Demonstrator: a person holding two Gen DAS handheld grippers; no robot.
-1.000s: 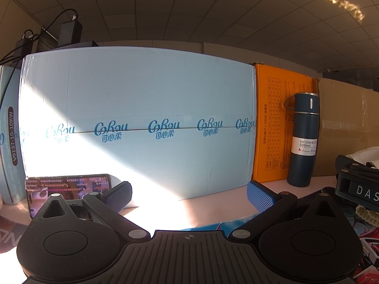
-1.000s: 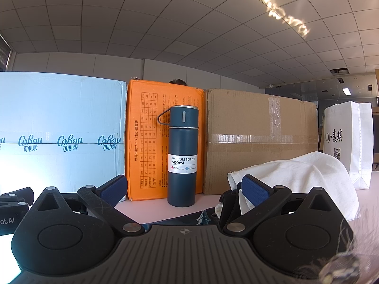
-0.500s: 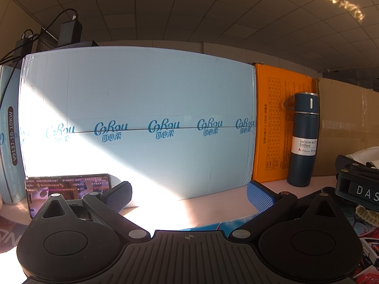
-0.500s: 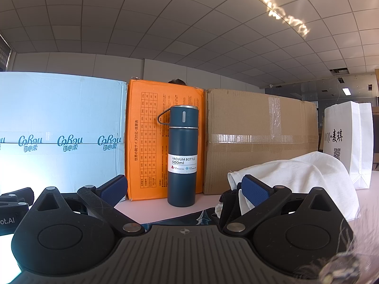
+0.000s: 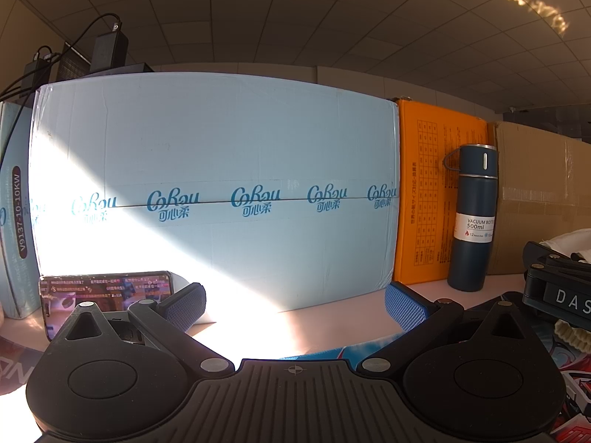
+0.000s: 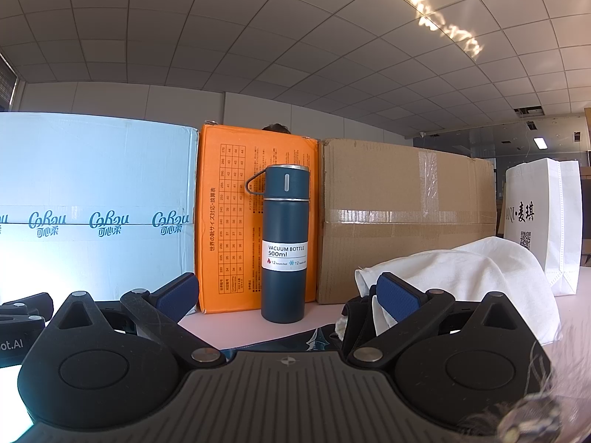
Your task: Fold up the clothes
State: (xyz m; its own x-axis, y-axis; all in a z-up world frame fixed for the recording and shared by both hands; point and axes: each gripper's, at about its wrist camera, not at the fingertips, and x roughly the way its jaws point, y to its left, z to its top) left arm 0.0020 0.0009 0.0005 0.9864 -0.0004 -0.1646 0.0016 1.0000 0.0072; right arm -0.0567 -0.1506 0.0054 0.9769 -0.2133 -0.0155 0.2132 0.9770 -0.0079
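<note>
Change: nothing is moving since a second ago; folding is not starting.
Fingers: left gripper and right gripper are gaping wide, empty.
Garment: white cloth is lying crumpled on bench.

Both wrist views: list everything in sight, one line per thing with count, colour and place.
Tissue carton: 1, light blue, back left.
Printed box: 1, orange, right of the tissue carton.
Vacuum bottle: 1, dark blue, upright before the orange box.
Cardboard box: 1, brown, right of the orange box.
White cloth: 1, crumpled heap, front right.
Paper bag: 1, white, far right.
Phone: 1, screen lit, propped at left.
Left gripper: black, blue pads, open, empty.
Right gripper: black, blue pads, open, beside the cloth.
</note>
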